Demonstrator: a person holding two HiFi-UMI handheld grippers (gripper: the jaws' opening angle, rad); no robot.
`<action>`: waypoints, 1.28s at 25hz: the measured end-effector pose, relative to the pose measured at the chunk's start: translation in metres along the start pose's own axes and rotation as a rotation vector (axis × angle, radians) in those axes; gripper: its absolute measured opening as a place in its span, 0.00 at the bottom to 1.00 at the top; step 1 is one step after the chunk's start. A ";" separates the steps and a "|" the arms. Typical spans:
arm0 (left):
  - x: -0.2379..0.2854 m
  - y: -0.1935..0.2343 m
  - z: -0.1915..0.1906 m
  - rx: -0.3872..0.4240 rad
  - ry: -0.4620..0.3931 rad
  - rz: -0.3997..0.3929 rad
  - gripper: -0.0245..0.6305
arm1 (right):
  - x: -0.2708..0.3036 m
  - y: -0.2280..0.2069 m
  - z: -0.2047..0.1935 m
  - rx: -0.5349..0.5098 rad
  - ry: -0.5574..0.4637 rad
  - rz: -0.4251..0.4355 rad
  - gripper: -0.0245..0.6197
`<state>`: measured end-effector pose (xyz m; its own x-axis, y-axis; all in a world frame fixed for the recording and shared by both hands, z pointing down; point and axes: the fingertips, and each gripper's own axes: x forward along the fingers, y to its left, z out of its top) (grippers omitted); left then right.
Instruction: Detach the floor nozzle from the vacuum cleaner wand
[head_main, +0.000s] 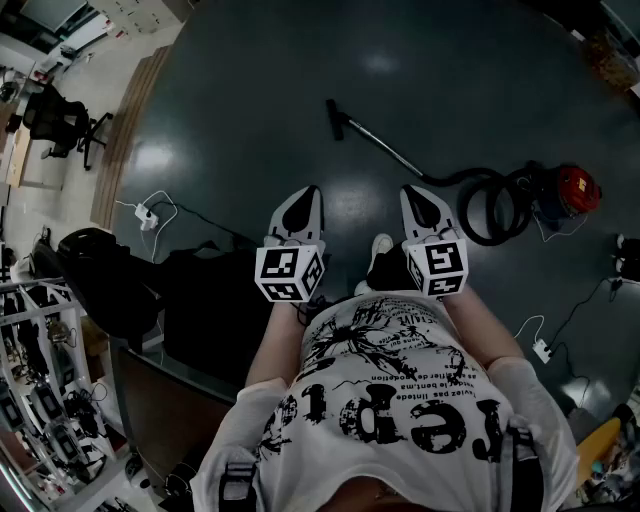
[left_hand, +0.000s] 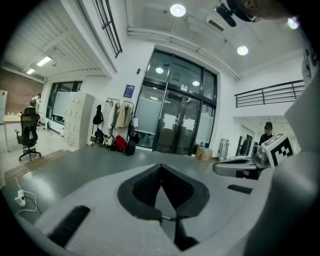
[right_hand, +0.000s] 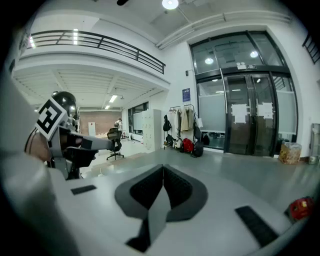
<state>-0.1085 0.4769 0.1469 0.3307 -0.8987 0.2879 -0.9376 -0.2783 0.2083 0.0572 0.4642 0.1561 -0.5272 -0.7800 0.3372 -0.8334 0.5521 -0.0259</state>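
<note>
While both grippers hang at waist height, the floor nozzle (head_main: 335, 118) lies well ahead on the dark floor (head_main: 250, 120). It sits on the end of the wand (head_main: 385, 150), w/ the hose (head_main: 488, 205) curling to the red vacuum (head_main: 575, 190), well apart from either gripper. Left gripper (head_main: 311, 192): jaws pressed together, nothing btwn. Right gripper (head_main: 409, 192): same, pressed together, empty. Shirt (head_main: 400, 400) print shows upside down, too broken to read. Marker cubes (head_main: 290, 272) carry b/w squares only. Both grippers sit side by side, pointing fwd and slightly down.
</note>
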 end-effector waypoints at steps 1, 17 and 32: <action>0.016 0.006 0.000 -0.015 0.008 0.007 0.04 | 0.013 -0.011 0.000 0.008 0.004 -0.002 0.04; 0.301 0.138 0.054 -0.175 0.096 0.107 0.04 | 0.271 -0.200 0.058 -0.003 0.068 0.059 0.04; 0.546 0.255 -0.126 -0.190 0.343 -0.035 0.04 | 0.492 -0.279 -0.128 -0.009 0.262 0.164 0.04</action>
<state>-0.1532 -0.0417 0.4748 0.4088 -0.7157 0.5663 -0.8994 -0.2104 0.3833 0.0513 -0.0353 0.4499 -0.5928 -0.5786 0.5603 -0.7386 0.6679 -0.0916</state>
